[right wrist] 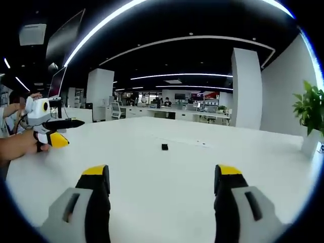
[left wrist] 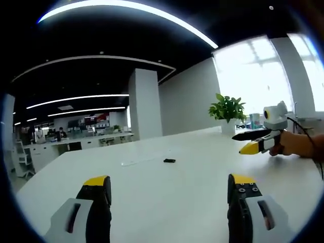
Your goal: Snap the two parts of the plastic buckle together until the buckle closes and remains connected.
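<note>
Big open office, long white surface [left wrist: 167, 197] taking up the lower half of the left gripper view. Far left, rows of desks [left wrist: 76, 142] in the background with light strips overhead, a person's seated shape back there too blurry to say much. Low in that view, left gripper [left wrist: 169, 190] with both yellow-tipped jaws spread wide apart, nothing between them, hovering over bare surface. Further out, roughly ahead of the gap, a small black buckle piece [left wrist: 169, 160] lying flat on the surface, well apart from the jaws, with a faint pale streak just to its left that can't be made out. Whether that's one part or both, can't tell at this size. Square white pillar [left wrist: 144, 104] behind, then a potted plant [left wrist: 228, 110] by the bright windows. Far right, right gripper [left wrist: 248, 142] held by a hand [left wrist: 291, 144], jaws a little parted and holding nothing, up above the surface. Over in the right gripper view, same deal mirrored: at the left edge a hand [right wrist: 23, 144] holding the left gripper [right wrist: 68, 132], jaws apart, an open laptop [right wrist: 56, 83] behind it. Bottom middle, right gripper [right wrist: 163, 179] wide open and empty. Black buckle piece [right wrist: 164, 147] sitting alone mid-surface, straight ahead of the jaws and well clear of them. White pillar [right wrist: 246, 88] right of centre, plant leaves [right wrist: 310, 109] at the right edge.
</note>
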### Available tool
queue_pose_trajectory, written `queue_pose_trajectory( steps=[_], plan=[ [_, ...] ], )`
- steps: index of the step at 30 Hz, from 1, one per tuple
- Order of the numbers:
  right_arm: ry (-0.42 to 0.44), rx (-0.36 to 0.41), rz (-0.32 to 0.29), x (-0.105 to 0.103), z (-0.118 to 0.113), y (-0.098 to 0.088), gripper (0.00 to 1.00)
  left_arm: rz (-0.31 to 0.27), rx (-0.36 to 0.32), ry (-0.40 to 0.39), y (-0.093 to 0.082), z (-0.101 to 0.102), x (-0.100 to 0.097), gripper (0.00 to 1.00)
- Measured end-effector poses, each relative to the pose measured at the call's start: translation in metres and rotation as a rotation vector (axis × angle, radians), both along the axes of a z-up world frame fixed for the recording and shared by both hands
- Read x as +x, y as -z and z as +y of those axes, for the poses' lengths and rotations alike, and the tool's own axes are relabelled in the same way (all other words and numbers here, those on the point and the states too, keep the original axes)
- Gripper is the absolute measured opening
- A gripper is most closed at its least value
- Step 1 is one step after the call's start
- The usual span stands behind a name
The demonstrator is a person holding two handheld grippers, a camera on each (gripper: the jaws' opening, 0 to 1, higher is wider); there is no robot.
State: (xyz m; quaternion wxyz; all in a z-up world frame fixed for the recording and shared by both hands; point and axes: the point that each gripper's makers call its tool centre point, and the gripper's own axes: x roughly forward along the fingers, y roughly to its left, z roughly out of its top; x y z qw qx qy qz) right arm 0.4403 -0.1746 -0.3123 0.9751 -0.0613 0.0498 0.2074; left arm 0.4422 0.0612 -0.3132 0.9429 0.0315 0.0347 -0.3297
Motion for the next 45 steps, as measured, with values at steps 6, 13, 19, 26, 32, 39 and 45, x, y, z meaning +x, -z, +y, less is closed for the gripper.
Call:
queue_pose_trajectory(
  steps=[6,13,19,26,32,39,45],
  plan=[
    [-0.002,0.0,0.0,-0.006,0.0,0.002,0.84,0.013,0.023,0.01,0.006,-0.004,-0.001,0.97],
    [-0.005,-0.002,-0.008,-0.017,-0.002,0.002,0.85,0.018,0.03,0.034,0.007,-0.009,-0.006,0.96],
    [0.002,-0.005,0.003,-0.011,-0.002,0.007,0.85,0.021,0.05,0.049,0.01,-0.012,-0.012,0.96],
    [0.006,0.008,-0.01,-0.011,-0.005,0.003,0.83,0.026,0.045,0.048,0.01,-0.012,-0.009,0.95],
    [0.003,-0.015,-0.003,-0.011,-0.006,0.008,0.88,0.023,0.043,0.044,0.011,-0.011,-0.013,0.95],
    [0.002,-0.016,-0.015,-0.011,-0.005,0.006,0.88,0.029,0.019,0.02,0.008,-0.002,-0.01,0.93],
    [0.025,0.022,-0.041,-0.013,-0.009,-0.004,0.87,0.026,0.023,0.035,0.007,-0.006,-0.007,0.93]
  ],
)
